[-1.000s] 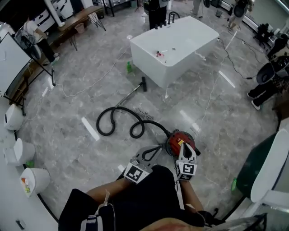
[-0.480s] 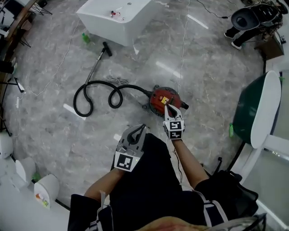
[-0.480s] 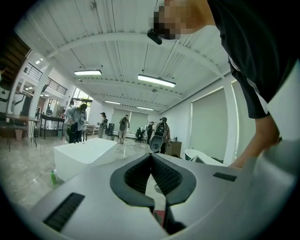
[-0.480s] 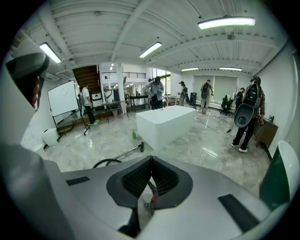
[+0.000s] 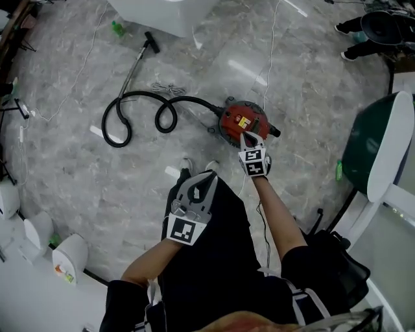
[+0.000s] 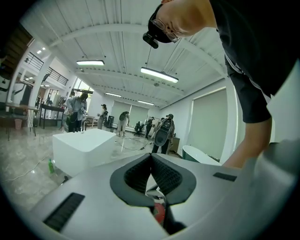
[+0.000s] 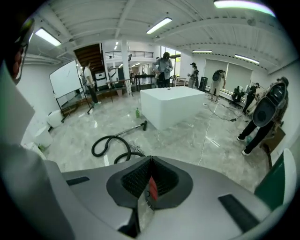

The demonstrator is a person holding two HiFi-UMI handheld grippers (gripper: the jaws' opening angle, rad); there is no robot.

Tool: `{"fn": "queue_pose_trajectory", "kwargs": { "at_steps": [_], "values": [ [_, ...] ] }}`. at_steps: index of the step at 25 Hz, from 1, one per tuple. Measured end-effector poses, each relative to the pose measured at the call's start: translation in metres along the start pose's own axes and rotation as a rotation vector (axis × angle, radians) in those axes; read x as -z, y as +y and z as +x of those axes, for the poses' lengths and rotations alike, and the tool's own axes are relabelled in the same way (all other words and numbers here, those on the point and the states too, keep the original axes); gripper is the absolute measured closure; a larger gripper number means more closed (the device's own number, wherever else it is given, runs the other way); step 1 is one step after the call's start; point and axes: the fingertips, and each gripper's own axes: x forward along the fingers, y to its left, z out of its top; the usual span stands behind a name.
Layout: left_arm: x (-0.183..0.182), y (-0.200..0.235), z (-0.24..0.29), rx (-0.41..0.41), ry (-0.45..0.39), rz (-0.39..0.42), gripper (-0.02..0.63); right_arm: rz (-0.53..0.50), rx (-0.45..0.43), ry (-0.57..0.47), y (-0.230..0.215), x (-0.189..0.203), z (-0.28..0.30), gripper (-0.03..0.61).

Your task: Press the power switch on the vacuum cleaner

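— What is at the far left?

— Some white bins [image 5: 68, 258] stand at the edge of the grey marble floor [image 5: 78, 168]. To the right of them a black hose [image 5: 136, 94] lies on the floor in two loops. Its metal tube [image 5: 136, 70] runs up to a black nozzle [image 5: 151, 42], near a white tub [image 5: 162, 10] at the top.

— And the left tool?

— The left tool [image 5: 209, 178] is held over the person's dark clothes, well apart from the vacuum cleaner [image 5: 241, 120]. In the left gripper view its two jaws meet at the tips, so it is closed. It holds nothing; only a small red part of the machine shows behind the gap.

— Where is the vacuum cleaner?

— It is a round red body on the floor, right of the hose, which joins it on its left side. It has a yellow label [image 5: 244, 121] on top.

— And the right tool?

— The right tool [image 5: 245, 136] points at the machine, with the arm stretched forward. Its tips lie over the near edge of the red body, just beside the label. The jaws are together and grip nothing; a red strip shows through their gap. I cannot tell if the tips touch, and the switch is too small to see.

— Further right?

— A dark green tub [image 5: 363, 146] with a white rim.
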Motion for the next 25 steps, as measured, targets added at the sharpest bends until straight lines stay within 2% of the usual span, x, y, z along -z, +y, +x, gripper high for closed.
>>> {"fn": "queue_pose_trajectory", "kwargs": {
  "at_steps": [2,4,8,13,15,20,25],
  "values": [
    [0.000,0.005,0.001,0.002,-0.025,0.060,0.595,-0.046,-0.004,0.037,0.000,0.009,0.012,0.563],
    [0.002,0.007,0.003,0.002,-0.037,0.078,0.595,-0.043,-0.021,0.063,0.000,0.020,0.026,0.563],
    [0.013,0.013,0.015,-0.009,-0.044,0.022,0.595,0.034,-0.049,0.103,-0.011,0.045,0.053,0.563],
    [0.040,0.011,0.023,-0.014,-0.021,-0.072,0.595,0.000,-0.033,0.143,-0.022,0.067,0.078,0.563],
    [0.049,0.006,0.024,-0.001,-0.020,-0.103,0.595,-0.042,-0.038,0.156,-0.021,0.074,0.089,0.563],
    [0.062,0.001,0.031,0.022,-0.017,-0.115,0.595,-0.086,-0.062,0.194,-0.025,0.083,0.116,0.563],
    [0.086,0.032,0.031,-0.017,0.012,-0.156,0.595,-0.128,-0.057,0.218,-0.029,0.090,0.139,0.563]
  ]
}}
